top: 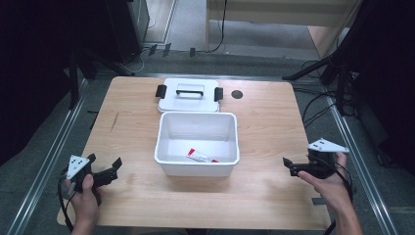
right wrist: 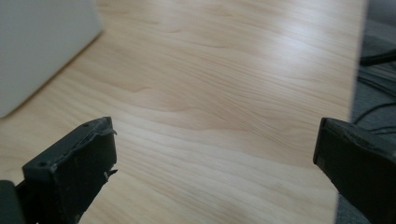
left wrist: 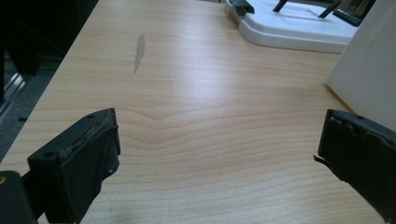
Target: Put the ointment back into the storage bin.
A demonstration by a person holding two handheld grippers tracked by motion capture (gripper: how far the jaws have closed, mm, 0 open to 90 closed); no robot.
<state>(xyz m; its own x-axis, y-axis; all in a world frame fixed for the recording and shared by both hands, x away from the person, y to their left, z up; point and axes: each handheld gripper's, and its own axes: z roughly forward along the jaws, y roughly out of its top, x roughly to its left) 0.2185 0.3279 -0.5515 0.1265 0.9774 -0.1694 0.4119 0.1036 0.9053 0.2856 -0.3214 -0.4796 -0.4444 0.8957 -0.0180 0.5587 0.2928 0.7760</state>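
At the surface's [top: 254,191] near-left corner the left gripper [top: 108,170] hangs just above the wood, its jaws spread wide and empty. The left gripper view looks between them along bare wood to a pale scuff [left wrist: 138,52], with the lid's [left wrist: 299,32] rim at the far end and the bin's [left wrist: 369,74] outer wall at the right.

In the middle stands the open white bin [top: 196,167], and inside it, by its near wall, lies a red-and-white tube [top: 200,156]. Just behind the bin, against the far edge, the lid [top: 190,103] lies flat with its black handle [top: 190,89] up. A dark round spot [top: 237,94] sits to the right of it.

Near the right edge the right gripper [top: 289,165] points toward the bin, jaws released and holding nothing. Its own view shows the bin wall [right wrist: 42,46] and the surface's edge, with cables on the floor [right wrist: 378,70] beyond.

The likely next job is the lid. The risks I see: a grip on one clip alone could tilt it so it slides off the far edge, and a hasty reach could knock the light bin sideways.

The tube's place inside the bin is plain from the high view, while the gripper views meet the bin's outer wall.
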